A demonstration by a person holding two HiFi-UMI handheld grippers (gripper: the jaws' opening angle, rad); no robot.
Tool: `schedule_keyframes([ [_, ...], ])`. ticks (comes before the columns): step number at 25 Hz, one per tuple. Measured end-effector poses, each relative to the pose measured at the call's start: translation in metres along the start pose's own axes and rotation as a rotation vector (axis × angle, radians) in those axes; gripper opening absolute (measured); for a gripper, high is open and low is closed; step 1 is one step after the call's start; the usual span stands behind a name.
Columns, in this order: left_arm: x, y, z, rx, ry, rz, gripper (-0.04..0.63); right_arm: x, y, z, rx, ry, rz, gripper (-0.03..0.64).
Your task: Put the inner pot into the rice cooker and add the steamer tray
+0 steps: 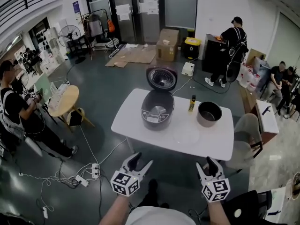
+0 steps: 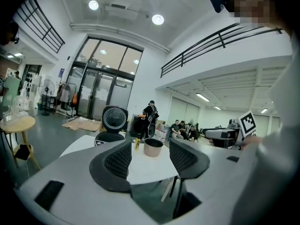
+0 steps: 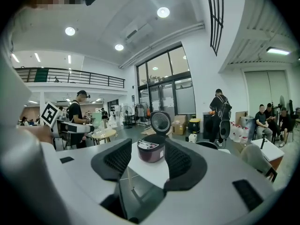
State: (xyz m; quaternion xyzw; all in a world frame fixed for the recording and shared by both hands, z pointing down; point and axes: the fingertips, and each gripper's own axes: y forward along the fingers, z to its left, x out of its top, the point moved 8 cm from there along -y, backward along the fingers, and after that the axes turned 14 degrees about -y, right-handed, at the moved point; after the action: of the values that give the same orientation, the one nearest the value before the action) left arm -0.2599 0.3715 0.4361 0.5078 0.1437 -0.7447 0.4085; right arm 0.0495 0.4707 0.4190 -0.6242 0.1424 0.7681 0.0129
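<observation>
Approach step: left gripper and right gripper gaped empty (nothing between jaws); inner pot, well ahead, likely needed grasping next.

From my head camera the steamer tray is only a pale, faint disc on the desk, the label on the little bottle is too small to read, and my left claw hides the lower part of the rice cooker.
</observation>
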Motion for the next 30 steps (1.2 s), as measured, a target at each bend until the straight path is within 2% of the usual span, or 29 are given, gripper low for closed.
schedule_keyframes([
  [18,0.087,0.156,0.131,-0.114,0.048,0.081,0.268,0.021,0.185,-0.042,-0.106,-0.003,0.049,0.235],
  [25,0.105,0.19,0.16,-0.151,0.058,0.116,0.267,0.027,0.221,-0.049,-0.149,-0.005,0.071,0.235],
  [30,0.103,0.205,0.169,-0.159,0.04,0.137,0.265,0.021,0.232,-0.054,-0.162,0.0,0.092,0.235],
])
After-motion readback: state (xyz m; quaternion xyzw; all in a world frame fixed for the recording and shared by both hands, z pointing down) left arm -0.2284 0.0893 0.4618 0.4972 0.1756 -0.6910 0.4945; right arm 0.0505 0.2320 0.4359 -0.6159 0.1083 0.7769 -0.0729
